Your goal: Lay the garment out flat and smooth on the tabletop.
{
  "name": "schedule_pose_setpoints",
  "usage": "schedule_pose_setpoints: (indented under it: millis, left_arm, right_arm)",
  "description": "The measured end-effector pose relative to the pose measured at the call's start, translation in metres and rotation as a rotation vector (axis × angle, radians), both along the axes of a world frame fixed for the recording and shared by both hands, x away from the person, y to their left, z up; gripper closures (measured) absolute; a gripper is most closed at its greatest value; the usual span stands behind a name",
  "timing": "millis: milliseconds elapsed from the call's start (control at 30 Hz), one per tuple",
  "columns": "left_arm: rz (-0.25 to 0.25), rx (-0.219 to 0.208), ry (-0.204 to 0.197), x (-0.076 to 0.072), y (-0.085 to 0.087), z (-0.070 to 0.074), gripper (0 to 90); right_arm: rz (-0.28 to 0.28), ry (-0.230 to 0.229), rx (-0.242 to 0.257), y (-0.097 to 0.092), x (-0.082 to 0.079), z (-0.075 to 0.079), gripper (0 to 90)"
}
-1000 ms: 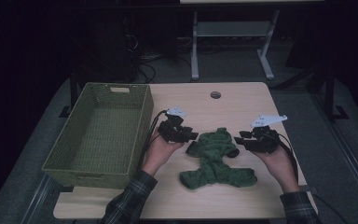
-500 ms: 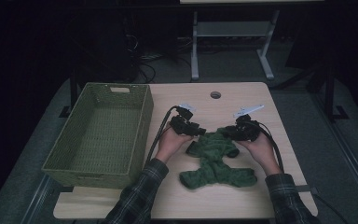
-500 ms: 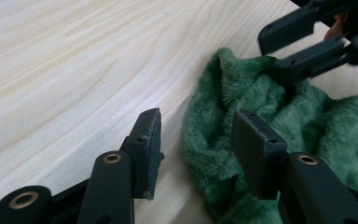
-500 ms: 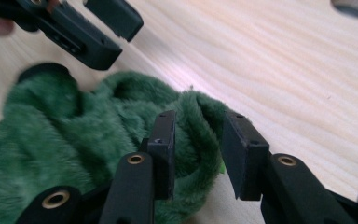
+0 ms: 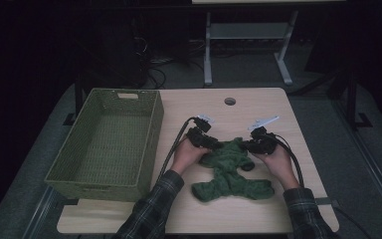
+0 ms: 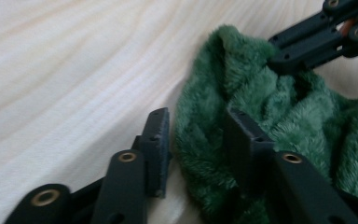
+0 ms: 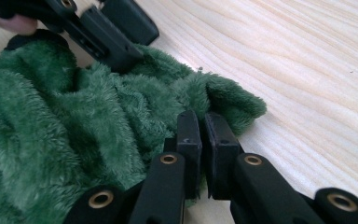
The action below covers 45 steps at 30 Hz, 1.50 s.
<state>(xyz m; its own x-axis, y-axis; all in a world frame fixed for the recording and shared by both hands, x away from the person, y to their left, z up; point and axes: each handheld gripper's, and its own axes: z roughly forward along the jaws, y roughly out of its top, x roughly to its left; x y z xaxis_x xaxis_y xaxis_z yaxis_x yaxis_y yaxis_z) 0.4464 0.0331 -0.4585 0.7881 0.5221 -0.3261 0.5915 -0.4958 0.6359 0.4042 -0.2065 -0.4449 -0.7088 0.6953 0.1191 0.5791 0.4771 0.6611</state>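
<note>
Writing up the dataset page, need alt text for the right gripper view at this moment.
The right gripper has its two black jaws pinched shut on an edge of a fluffy green cloth that lies crumpled on a pale wooden table. At upper left, the left gripper meets the cloth's far side.

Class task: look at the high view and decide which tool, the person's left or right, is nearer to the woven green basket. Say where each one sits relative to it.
Left. The left tool lies just beside the basket, at the green cloth's near edge; the right tool sits beyond it across the cloth.
</note>
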Motion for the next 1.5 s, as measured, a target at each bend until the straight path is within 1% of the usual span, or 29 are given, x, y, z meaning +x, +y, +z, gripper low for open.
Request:
schedule_pose_setpoints:
  millis: [33,100,133,167,200,233,300,367,400,433,500,533,567,600,633,667,767,833,867,900,967,1033,1100,1133,1200,1300,1367,1433,1500]
  left_arm:
    - [-0.006,0.01,0.0,0.0,-0.001,-0.001,66.6]
    - [-0.019,0.021,0.0,-0.002,-0.002,-0.001,75.2]
    - [-0.037,0.032,-0.003,-0.001,-0.002,-0.001,82.3]
    - [-0.046,0.036,-0.007,-0.002,-0.002,-0.001,85.8]
    - [-0.053,0.043,-0.013,-0.003,-0.002,0.001,87.2]
    - [-0.047,0.038,-0.018,-0.004,-0.001,0.003,87.8]
    - [-0.031,0.028,-0.052,-0.006,0.003,0.012,88.2]
    - [-0.01,0.009,-0.085,-0.007,0.009,0.021,88.1]
    - [0.009,-0.009,-0.112,-0.008,0.013,0.027,88.1]
    - [0.018,-0.015,-0.13,-0.009,0.016,0.031,88.1]
    - [0.045,-0.019,-0.187,-0.01,0.024,0.041,88.1]
    - [0.053,-0.019,-0.201,-0.01,0.027,0.044,88.1]
    - [0.074,-0.026,-0.218,-0.01,0.031,0.046,88.1]
    - [0.083,-0.022,-0.23,-0.01,0.035,0.048,88.1]
    - [0.082,-0.018,-0.236,-0.01,0.038,0.048,88.2]
    - [0.098,-0.022,-0.241,-0.009,0.04,0.047,88.2]
    - [0.115,-0.019,-0.24,-0.008,0.043,0.042,88.5]
    - [0.127,-0.017,-0.223,-0.007,0.043,0.033,88.6]
    - [0.126,-0.008,-0.217,-0.006,0.043,0.03,88.7]
    - [0.13,0.001,-0.21,-0.005,0.042,0.025,88.7]
    - [0.144,0.008,-0.196,-0.002,0.04,0.015,88.8]
    - [0.146,0.02,-0.186,0.001,0.04,0.009,88.8]
    - [0.162,0.02,-0.177,0.003,0.039,0.003,88.8]
    - [0.154,0.032,-0.175,0.005,0.039,0.001,88.8]
    - [0.158,0.049,-0.174,0.007,0.037,-0.005,88.8]
    - [0.154,0.063,-0.155,0.009,0.037,-0.013,88.6]
    - [0.156,0.057,-0.157,0.01,0.037,-0.013,88.0]
    - [0.157,0.04,-0.153,0.009,0.037,-0.01,86.0]
    - [0.163,0.032,-0.154,0.008,0.039,-0.005,81.5]
  right_arm:
    - [0.004,-0.002,0.0,0.0,0.0,0.0,85.6]
    - [0.003,-0.002,0.003,0.0,-0.001,0.0,86.2]
    - [0.002,-0.002,0.003,0.001,-0.001,0.0,86.5]
    - [0.001,-0.002,0.003,0.001,-0.002,0.001,86.7]
    - [0.003,-0.008,0.004,0.001,-0.002,0.001,86.8]
    - [0.004,-0.011,0.005,0.001,-0.002,0.003,86.8]
    - [0.004,-0.024,0.025,0.0,-0.004,0.008,86.8]
    - [-0.002,-0.051,0.024,-0.001,-0.006,0.015,87.0]
    - [-0.008,-0.064,0.024,-0.003,-0.007,0.019,87.1]
    - [-0.018,-0.082,0.031,-0.005,-0.008,0.023,87.2]
    - [-0.033,-0.09,0.029,-0.009,-0.008,0.028,87.4]
    - [-0.046,-0.095,0.031,-0.012,-0.008,0.031,87.4]
    - [-0.051,-0.105,0.035,-0.014,-0.008,0.032,87.7]
    - [-0.072,-0.104,0.039,-0.018,-0.008,0.034,87.7]
    - [-0.079,-0.111,0.043,-0.022,-0.007,0.035,88.0]
    - [-0.095,-0.103,0.049,-0.023,-0.007,0.035,88.1]
    - [-0.129,-0.089,0.051,-0.031,-0.004,0.032,88.3]
    - [-0.145,-0.071,0.044,-0.033,-0.001,0.027,88.6]
    - [-0.15,-0.063,0.032,-0.034,0.001,0.021,88.6]
    - [-0.159,-0.049,0.031,-0.034,0.003,0.018,88.6]
    - [-0.173,-0.022,0.011,-0.034,0.008,0.008,88.8]
    - [-0.19,-0.001,0.011,-0.033,0.012,0.0,88.9]
    - [-0.203,0.005,0.002,-0.033,0.016,-0.005,88.9]
    - [-0.207,0.003,-0.003,-0.032,0.018,-0.007,88.9]
    - [-0.21,0.006,-0.018,-0.031,0.022,-0.011,88.9]
    - [-0.211,0.017,-0.032,-0.028,0.026,-0.02,88.9]
    - [-0.215,0.017,-0.023,-0.028,0.027,-0.021,88.7]
    - [-0.207,0.017,-0.024,-0.027,0.026,-0.021,86.3]
    - [-0.199,0.006,-0.006,-0.028,0.025,-0.018,77.7]
